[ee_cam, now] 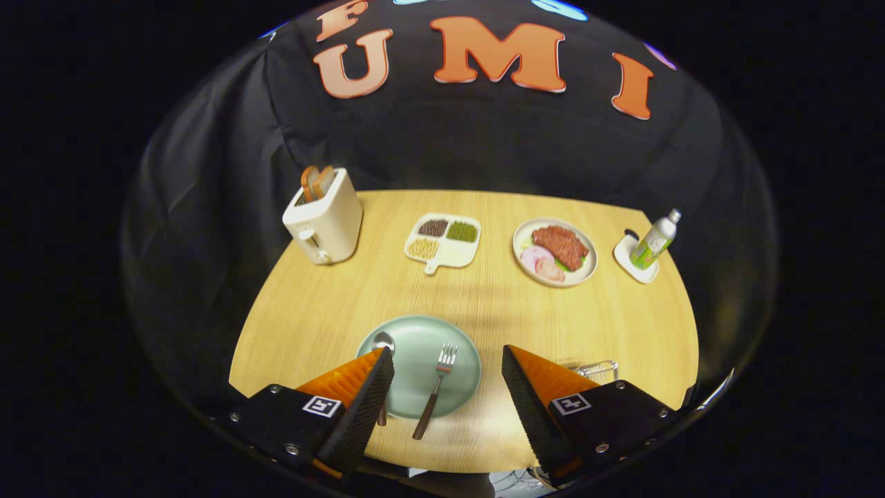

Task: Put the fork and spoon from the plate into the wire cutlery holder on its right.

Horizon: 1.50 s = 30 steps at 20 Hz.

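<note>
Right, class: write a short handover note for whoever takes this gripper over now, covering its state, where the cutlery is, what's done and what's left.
Gripper: fingers open, holding nothing, above the green plate.
Fork: on the plate between the fingers, handle past the near rim.
Spoon: on the plate by one fingertip, partly hidden.
Wire cutlery holder: right of the plate, behind the other finger.
Done: nothing.
Left: both pieces into the holder.

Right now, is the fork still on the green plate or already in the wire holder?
On the plate. The fork lies between the open fingers, tines on the plate, handle over its near rim. The wire holder sits apart.
</note>
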Motion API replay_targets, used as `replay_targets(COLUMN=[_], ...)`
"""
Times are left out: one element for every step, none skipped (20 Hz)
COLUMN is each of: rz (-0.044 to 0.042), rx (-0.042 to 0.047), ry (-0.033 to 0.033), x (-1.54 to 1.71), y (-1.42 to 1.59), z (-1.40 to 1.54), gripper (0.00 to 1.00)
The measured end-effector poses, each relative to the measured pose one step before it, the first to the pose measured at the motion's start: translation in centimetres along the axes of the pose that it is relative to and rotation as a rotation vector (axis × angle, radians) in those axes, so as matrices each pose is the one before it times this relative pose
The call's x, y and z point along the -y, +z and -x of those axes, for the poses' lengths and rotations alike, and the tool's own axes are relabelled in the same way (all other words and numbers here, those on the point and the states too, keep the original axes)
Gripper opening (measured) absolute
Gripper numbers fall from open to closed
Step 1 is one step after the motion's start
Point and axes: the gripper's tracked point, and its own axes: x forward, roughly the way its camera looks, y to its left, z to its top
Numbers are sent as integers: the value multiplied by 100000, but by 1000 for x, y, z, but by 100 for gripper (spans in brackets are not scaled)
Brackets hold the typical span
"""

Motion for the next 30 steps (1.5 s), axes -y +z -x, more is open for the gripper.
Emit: replay_targets(rz=[1696, 1022, 45, -994, -1022, -645, 13, -32, 569, -192, -355, -494, -95, -308, -317, -331, -1059, -1158, -1149, -773, -956, -1290, -1595, -1348, -65, 333, -155, -806, -2194, -1249], rx=[-2111, -3323, -4146, -4423, -4141, -3789, -2716, -2332, -2104, -2835, -2538, -2605, -2793, -2059, -1946, -2354, -1527, -1797, -984, -1234, -932, -682, -1560, -987, 315, 1480, 1068, 645, 467, 123], ry=[1025, -1767, 595, 1146, 1692, -35, 588, -302, 338, -234, 434, -828, -1297, -1290, -803, -77, -229, -707, -247, -1045, -937, 211, 638, 687, -211, -19, 575, 1840, 4791, 2729], x=[-294, 305, -233, -392, -544, -199, -230, -244, -451, -136, -239, -106, 85, 50, 78, -124, 24, 90, 34, 194, 249, -58, -171, -215, 73, 94, -107, -207, -699, -428], y=[-863, -954, -1435, -1094, -1003, -783, -530, -259, -348, -309, -257, -208, -277, -45, -179, -182, -146, -160, 1, -90, -208, -43, -373, -388, 2, 260, 130, 157, 90, -89], z=[-1074, -1206, -1430, -1329, -1057, -1059, -923, -803, -777, -729, -557, -475, -457, -365, -394, -387, -520, -312, -174, -277, -357, -275, -185, -131, -77, -17, -116, 118, 153, 230], gripper=[93, 92, 90, 89, 86, 85, 83, 82, 77, 75, 73, 73, 73, 73, 73, 73, 71, 70, 64, 59, 52, 47, 40, 36, 32, 27, 19, 15, 10, 7])
